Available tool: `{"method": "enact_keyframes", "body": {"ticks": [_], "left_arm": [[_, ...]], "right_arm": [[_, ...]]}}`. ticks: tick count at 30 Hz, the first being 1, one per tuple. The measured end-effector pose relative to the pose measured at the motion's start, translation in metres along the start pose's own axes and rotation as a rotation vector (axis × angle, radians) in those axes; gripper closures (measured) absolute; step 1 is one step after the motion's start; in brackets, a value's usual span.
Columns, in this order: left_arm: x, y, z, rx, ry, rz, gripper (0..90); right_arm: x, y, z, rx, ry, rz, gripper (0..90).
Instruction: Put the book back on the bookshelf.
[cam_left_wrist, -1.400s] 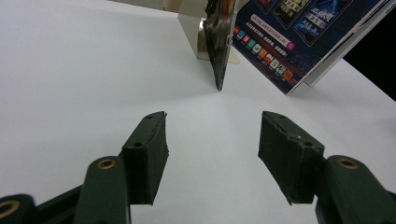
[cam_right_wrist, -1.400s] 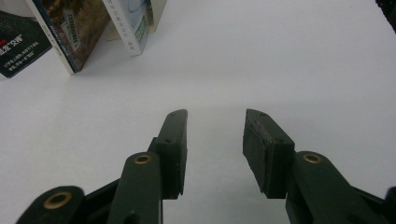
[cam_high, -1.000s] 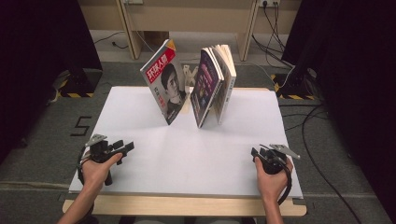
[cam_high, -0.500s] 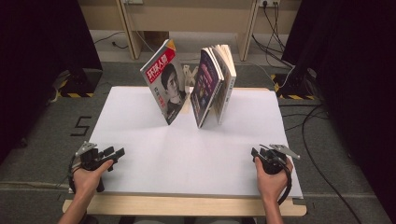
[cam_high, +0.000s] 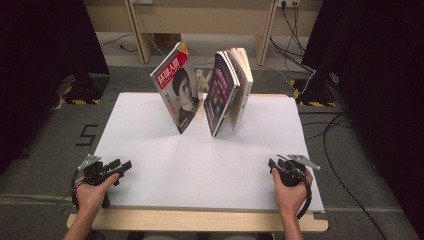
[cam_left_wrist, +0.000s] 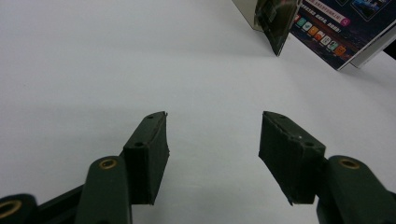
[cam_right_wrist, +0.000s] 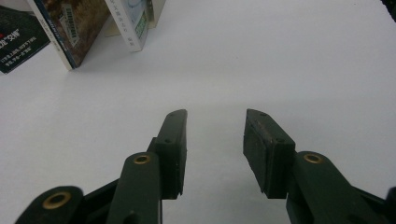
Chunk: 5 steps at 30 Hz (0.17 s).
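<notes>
Two black hand-held grippers rest low in the high view: the left gripper at lower left, the right gripper at lower right, both with jaws apart and nothing between them. The red-topped portrait magazine and purple-covered book stand upright at upper centre on the white table sheet, well apart from both.

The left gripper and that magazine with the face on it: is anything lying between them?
Nothing. In the high view, bare white table runs from the left gripper to the magazine.
</notes>
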<state>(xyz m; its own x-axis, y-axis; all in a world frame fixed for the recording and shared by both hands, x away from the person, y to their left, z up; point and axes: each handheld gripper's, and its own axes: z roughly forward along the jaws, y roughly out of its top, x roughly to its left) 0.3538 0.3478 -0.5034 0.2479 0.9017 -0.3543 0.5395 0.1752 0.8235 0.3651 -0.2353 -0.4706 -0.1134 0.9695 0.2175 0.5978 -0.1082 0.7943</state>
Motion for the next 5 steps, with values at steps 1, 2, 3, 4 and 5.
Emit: {"method": "enact_keyframes", "body": {"ticks": [1, 2, 3, 4, 5], "left_arm": [[-0.0001, 0.0, 0.0, 0.002, -0.001, 0.002, 41.1], [-0.0001, -0.0001, 0.0001, 0.0, -0.002, 0.003, 41.2], [-0.0005, 0.0001, -0.0003, -0.005, -0.001, 0.0, 41.2], [-0.0007, 0.0006, -0.0005, -0.008, -0.004, -0.002, 41.2], [-0.001, 0.0012, -0.0004, -0.009, -0.006, 0.001, 41.3]], "right_arm": [[0.0002, -0.0001, 0.0002, 0.0, -0.001, 0.0, 59.9], [0.0003, -0.0004, 0.0007, -0.002, 0.0, 0.002, 59.8], [0.0005, -0.0005, 0.0007, 0.002, -0.001, 0.003, 59.8], [0.0004, -0.0007, 0.0008, 0.0, -0.001, 0.003, 59.7], [0.0003, -0.0006, 0.0008, 0.0, -0.001, 0.004, 59.5]]}}
